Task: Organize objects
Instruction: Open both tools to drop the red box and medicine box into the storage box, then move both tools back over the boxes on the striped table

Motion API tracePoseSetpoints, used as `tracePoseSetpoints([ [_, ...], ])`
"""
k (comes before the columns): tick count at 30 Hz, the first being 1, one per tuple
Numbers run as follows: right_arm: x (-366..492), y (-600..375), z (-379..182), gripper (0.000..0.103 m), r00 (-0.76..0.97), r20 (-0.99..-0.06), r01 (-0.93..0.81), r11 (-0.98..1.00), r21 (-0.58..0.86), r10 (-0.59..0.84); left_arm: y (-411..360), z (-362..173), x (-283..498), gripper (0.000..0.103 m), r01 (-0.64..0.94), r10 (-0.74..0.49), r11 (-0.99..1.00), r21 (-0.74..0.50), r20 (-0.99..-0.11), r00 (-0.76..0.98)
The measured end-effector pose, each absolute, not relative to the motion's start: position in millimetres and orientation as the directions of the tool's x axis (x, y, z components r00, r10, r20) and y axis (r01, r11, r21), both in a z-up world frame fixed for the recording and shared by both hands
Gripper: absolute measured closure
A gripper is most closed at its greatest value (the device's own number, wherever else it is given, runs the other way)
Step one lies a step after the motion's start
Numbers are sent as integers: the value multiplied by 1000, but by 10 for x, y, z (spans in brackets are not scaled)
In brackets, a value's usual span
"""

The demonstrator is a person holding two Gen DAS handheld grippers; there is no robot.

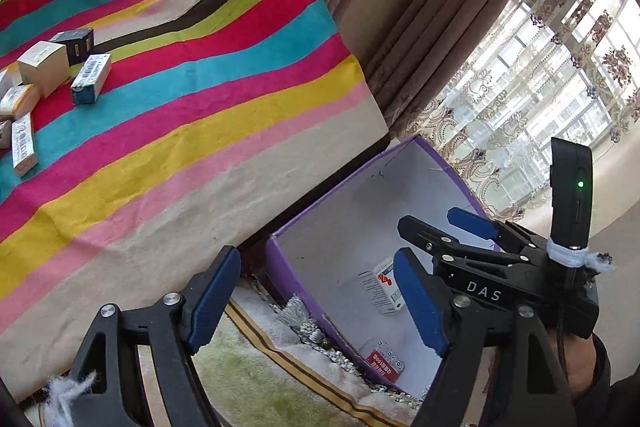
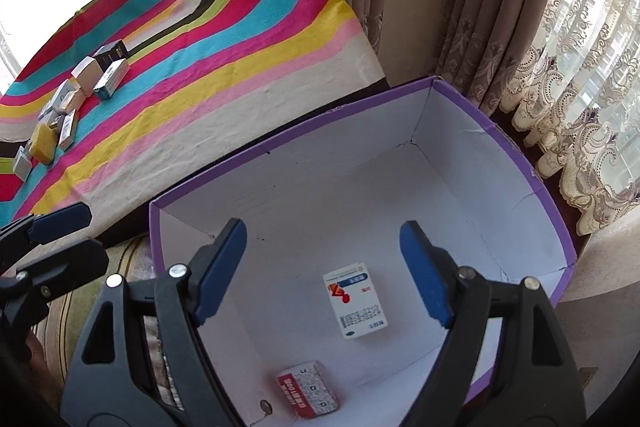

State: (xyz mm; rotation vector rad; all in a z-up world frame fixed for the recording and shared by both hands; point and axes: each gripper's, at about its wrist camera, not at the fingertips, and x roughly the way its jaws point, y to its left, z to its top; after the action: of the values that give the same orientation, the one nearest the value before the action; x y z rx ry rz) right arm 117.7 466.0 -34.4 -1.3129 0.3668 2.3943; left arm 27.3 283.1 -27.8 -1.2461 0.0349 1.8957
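Both sets of fingers are spread apart and empty: right gripper (image 2: 322, 275) hangs over the purple box (image 2: 516, 143), left gripper (image 1: 320, 301) at its near rim. Two medicine cartons lie inside, the white one (image 2: 356, 303) and the red one (image 2: 308, 389). The rest, maybe ten, cluster (image 2: 76, 95) far across the striped surface (image 2: 240, 59). Risks: tight packing means a grab nudges neighbours or pinches two; the long carry could drop one short of the box.
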Motion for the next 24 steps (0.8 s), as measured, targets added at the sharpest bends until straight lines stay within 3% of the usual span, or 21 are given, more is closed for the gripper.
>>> tracePoseSetpoints([
  [8, 20, 4085, 104, 18, -577, -811, -189, -982, 19, 96, 1852, 54, -674, 15, -523, 494, -803, -285, -809, -319],
  [9, -142, 4003, 160, 18, -587, -805, -156, -988, 7, 87, 1695, 77, -819, 13, -501, 472, -824, -265, -810, -348],
  [10, -297, 3920, 203, 18, -595, -800, -127, -992, -6, 81, 1553, 124, -955, 3, -478, 458, -840, -256, -807, -372],
  [11, -456, 3834, 249, 16, -601, -796, -96, -995, -14, 69, 1419, 172, -1090, 0, -462, 457, -848, -258, -797, -394],
  [16, -1219, 3523, 411, 14, -590, -808, 30, -1000, -6, -13, 927, 362, -1728, 0, -375, 359, -909, -179, -794, -490],
  [24, -2121, 3228, 358, 9, -580, -814, 106, -993, -48, -23, 442, 229, -2646, 0, -236, 300, -948, -212, -841, -450],
])
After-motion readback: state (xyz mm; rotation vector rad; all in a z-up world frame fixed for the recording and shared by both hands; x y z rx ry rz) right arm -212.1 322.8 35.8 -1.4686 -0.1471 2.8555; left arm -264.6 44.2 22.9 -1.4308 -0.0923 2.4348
